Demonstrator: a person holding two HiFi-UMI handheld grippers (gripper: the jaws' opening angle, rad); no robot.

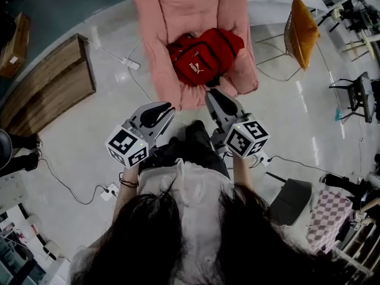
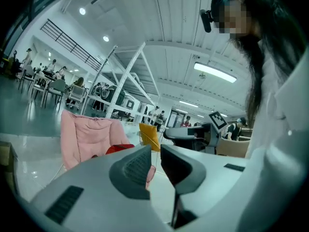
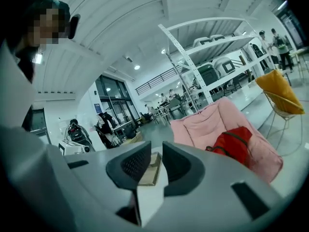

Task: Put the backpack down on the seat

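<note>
Left gripper (image 2: 155,151): released, jaws a thin gap apart, nothing between the pads. Right gripper (image 3: 157,149): same state, narrow gap, pads grasping nothing. The person holds both in front of the body, tips pointing far toward the pink armchair (image 1: 178,10). The right one is closer to the seat's near edge, and its own view shows it clear of the chair.

Red backpack (image 1: 205,55) is down on the armchair seat, right of centre, with its right side up against the right armrest. White logo faces up. Both grippers are apart from it.

Around the armchair:
- White power strip (image 1: 132,64) with cable on the glossy floor, just left of it.
- Low wooden platform (image 1: 50,82) further left.
- Yellow-cushioned wire chair (image 1: 303,31) to its right.
- Checkered cloth (image 1: 329,215) near right.
</note>
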